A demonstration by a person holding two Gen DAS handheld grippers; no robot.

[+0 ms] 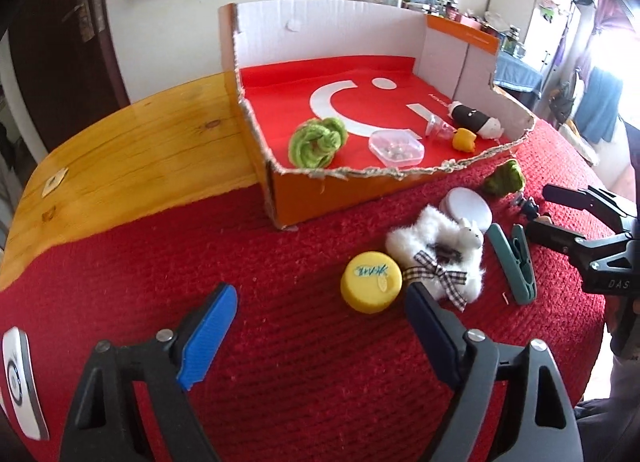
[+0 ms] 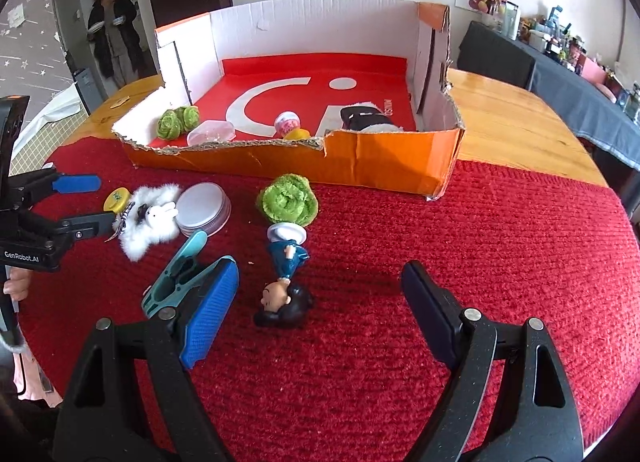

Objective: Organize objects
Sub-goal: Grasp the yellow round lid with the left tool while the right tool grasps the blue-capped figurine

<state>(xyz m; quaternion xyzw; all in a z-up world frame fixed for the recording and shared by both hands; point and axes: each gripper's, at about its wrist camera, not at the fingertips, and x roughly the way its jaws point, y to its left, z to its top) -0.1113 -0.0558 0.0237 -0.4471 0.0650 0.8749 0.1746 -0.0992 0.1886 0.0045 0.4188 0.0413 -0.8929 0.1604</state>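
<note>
The left gripper (image 1: 320,326) hangs over the red mat (image 1: 280,362) with its jaws spread and nothing between them. Just ahead of its dark finger lie the yellow bottle cap (image 1: 371,281) and, touching that finger's tip, the white fluffy toy (image 1: 436,258) with its checked bow. Both look within reach, so one of them is likely its next pick. Beyond the toy sits the round tin lid (image 1: 466,206), and to the toy's right the teal clothes peg (image 1: 514,262).

The right gripper (image 2: 320,298) is likewise spread and empty. Between its fingers and a little ahead lies the small figurine (image 2: 286,262), on its side with its head toward the tongs; the gripper seems lined up to take it. Just past the figurine's far end rests the green cabbage toy (image 2: 288,200), and the peg lies against the blue finger's outer side.

Further out from both tongs stands the orange cardboard box (image 2: 380,158), its near wall cut low, probably so things can be dropped in easily. Inside already lie green woolly pieces (image 1: 316,140), a clear plastic case (image 1: 396,146), a small yellow toy (image 1: 464,140) and a black-and-white plush (image 1: 474,118). So the sorting appears partly done, with the loose mat items left to go in. A person (image 2: 112,30) stands in the far doorway, well apart.
</note>
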